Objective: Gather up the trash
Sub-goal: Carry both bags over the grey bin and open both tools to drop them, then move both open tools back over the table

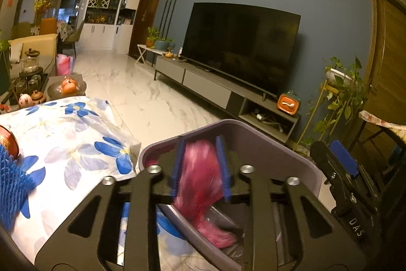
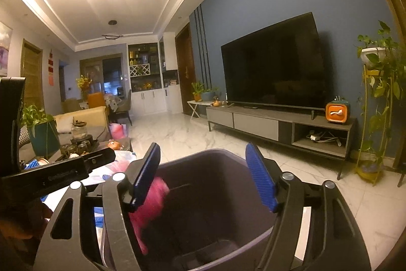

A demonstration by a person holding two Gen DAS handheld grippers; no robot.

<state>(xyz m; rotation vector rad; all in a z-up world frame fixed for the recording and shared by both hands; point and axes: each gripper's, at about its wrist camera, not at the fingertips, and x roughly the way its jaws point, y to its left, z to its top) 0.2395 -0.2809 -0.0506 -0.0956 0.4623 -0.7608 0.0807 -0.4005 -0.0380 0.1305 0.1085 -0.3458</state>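
Trash collection in a living room, seen from both wrist cameras: one grey-purple bin (image 1: 299, 164) stands beside a table under a blue-flowered cloth (image 1: 76, 144), and two grippers hang over its mouth; one piece of trash, a pink crumpled wrapper (image 1: 200, 177), shows motion-blurred between the blue pads of the left gripper (image 1: 200, 169), its lower end already down inside the bin; the left jaws stand partly apart, and through the blur it is hard to see whether the pads touch the wrapper at all, though they do not look clenched on it; the right gripper (image 2: 205, 179) is spread wide above the open bin, its two ribbed blue pads well apart and nothing between them; in the right wrist view the same pink wrapper (image 2: 149, 205) hangs just beyond the left-hand pad, inside the bin's near wall; on the cloth at the left edge lie one red round tin (image 1: 9, 144) and one blue bristled mat (image 1: 12, 182), side by side; farther off, one plate holds orange fruit (image 1: 69, 88), apparently two pieces; one dark television (image 1: 241, 47) stands on one long grey cabinet (image 1: 203, 83) against the blue wall, with one orange box (image 1: 288, 104) at the cabinet's end.
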